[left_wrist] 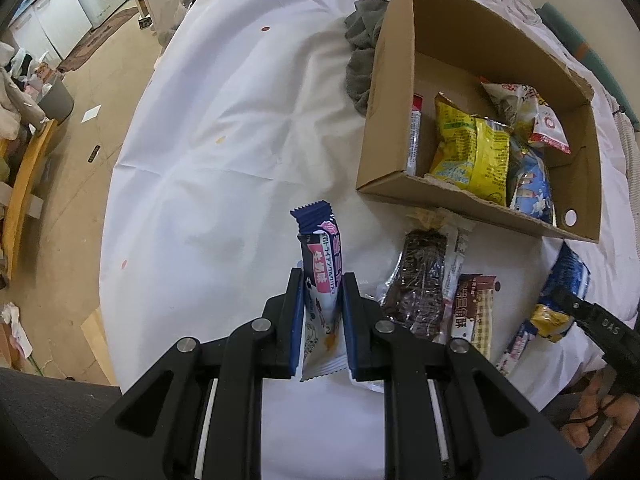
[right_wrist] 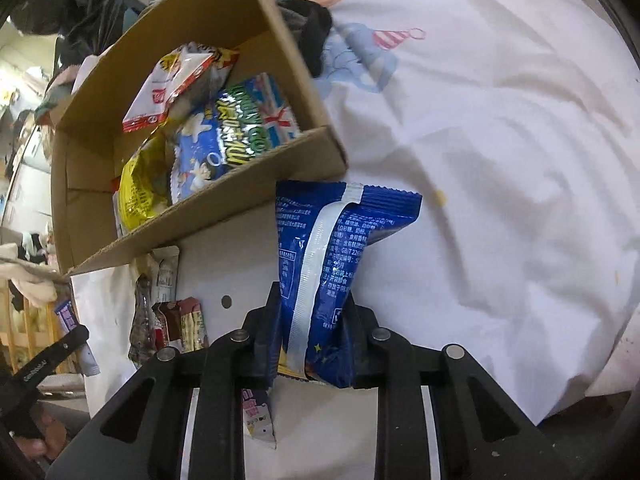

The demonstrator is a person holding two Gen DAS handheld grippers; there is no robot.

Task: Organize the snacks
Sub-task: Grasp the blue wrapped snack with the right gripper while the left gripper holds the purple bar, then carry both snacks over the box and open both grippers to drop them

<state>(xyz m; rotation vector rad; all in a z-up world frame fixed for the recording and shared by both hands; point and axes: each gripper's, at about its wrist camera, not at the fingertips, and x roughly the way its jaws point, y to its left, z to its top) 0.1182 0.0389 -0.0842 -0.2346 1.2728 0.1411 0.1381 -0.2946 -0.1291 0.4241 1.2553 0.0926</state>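
Observation:
My left gripper (left_wrist: 322,280) is shut on a purple-and-white snack bar (left_wrist: 320,256), held upright above the white sheet. My right gripper (right_wrist: 312,300) is shut on a blue snack bag (right_wrist: 332,248) with a white back seam, just in front of the cardboard box's near corner. The open cardboard box (left_wrist: 388,92) holds several snack bags: a yellow one (left_wrist: 472,152), a blue-and-white one (right_wrist: 232,132) and a red-and-white one (right_wrist: 168,88). The right gripper's tip with the blue bag (left_wrist: 560,292) shows at the right of the left wrist view.
A dark chocolate bar pack (left_wrist: 424,280) and a brown-and-cream bar (left_wrist: 476,312) lie on the sheet before the box. A grey cloth (left_wrist: 364,56) lies behind the box's left side. The bed edge drops to the floor on the left (left_wrist: 108,216).

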